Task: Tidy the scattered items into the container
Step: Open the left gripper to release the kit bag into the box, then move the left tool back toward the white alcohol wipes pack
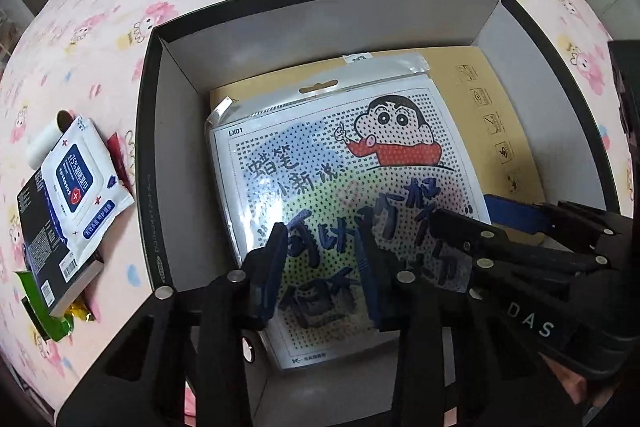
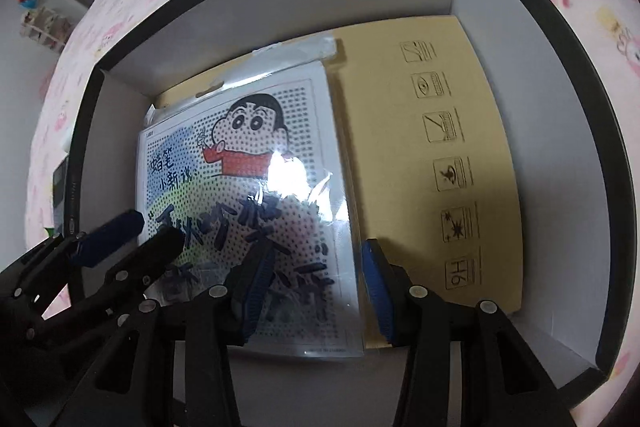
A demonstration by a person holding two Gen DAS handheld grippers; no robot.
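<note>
A black box (image 1: 144, 147) with white inner walls sits on the pink cartoon-print cloth. Inside it lies a flat brown cardboard sheet (image 1: 480, 115) with printed symbols. On that sheet rests a cartoon-printed dotted packet (image 1: 320, 155) in a clear sleeve. My left gripper (image 1: 324, 275) hovers open over the packet's near end, nothing between its fingers. My right gripper (image 2: 316, 291) is open too, straddling the packet's (image 2: 240, 163) right edge above the cardboard (image 2: 400, 147). Each gripper shows in the other's view: the right gripper (image 1: 480, 219) and the left gripper (image 2: 140, 237).
Left of the box on the cloth lie a white wipes pack (image 1: 80, 179) on a black book-like box (image 1: 52, 247), a white roll (image 1: 44, 143), a red packet (image 1: 118, 155) and a green packet (image 1: 44, 307). The box wall (image 2: 580, 107) rises close on the right.
</note>
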